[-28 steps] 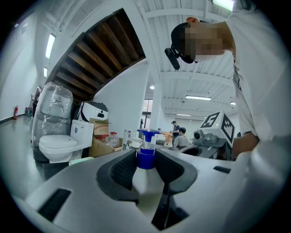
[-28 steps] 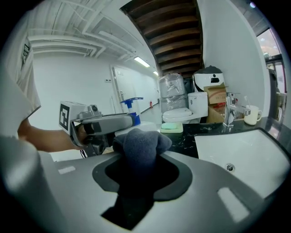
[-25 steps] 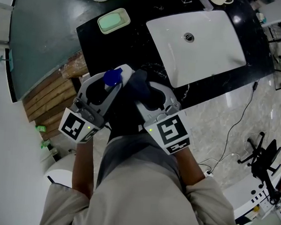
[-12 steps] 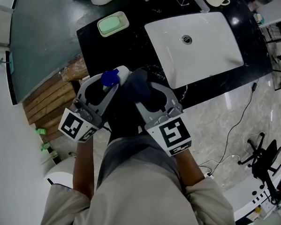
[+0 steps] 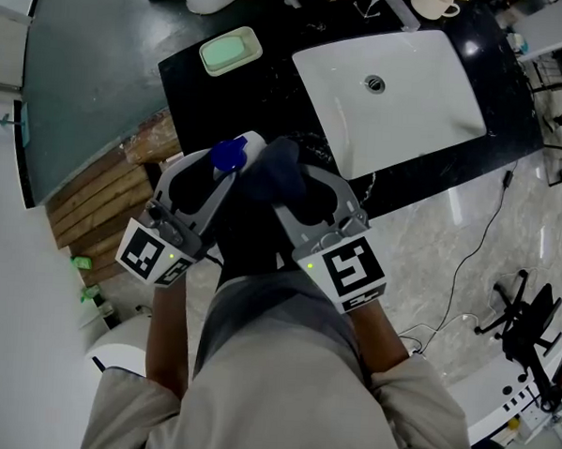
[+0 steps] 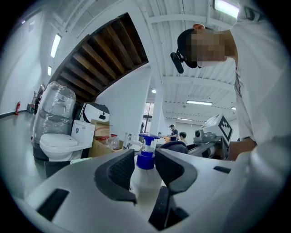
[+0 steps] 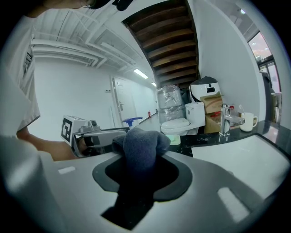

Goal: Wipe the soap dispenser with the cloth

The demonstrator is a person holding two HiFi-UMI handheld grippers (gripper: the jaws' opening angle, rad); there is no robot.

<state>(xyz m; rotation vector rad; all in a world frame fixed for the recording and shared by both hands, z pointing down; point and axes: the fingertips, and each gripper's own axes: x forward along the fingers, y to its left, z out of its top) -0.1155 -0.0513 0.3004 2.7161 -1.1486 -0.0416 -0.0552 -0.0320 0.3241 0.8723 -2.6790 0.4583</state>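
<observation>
The soap dispenser, a white bottle with a blue pump, is held off the counter in front of the person. My left gripper is shut on it; in the left gripper view both pads press the bottle just below the pump. My right gripper is shut on a bunched dark blue cloth, which lies against the dispenser's right side. In the right gripper view the cloth bulges out of the jaws and hides most of the bottle.
Beyond the grippers lies a black counter with a white sink and a green soap dish. A tap and a mug stand behind the sink. Wooden slats lie at the left.
The right gripper has shifted very slightly with the cloth. The left gripper and the dispenser stay where they were.
</observation>
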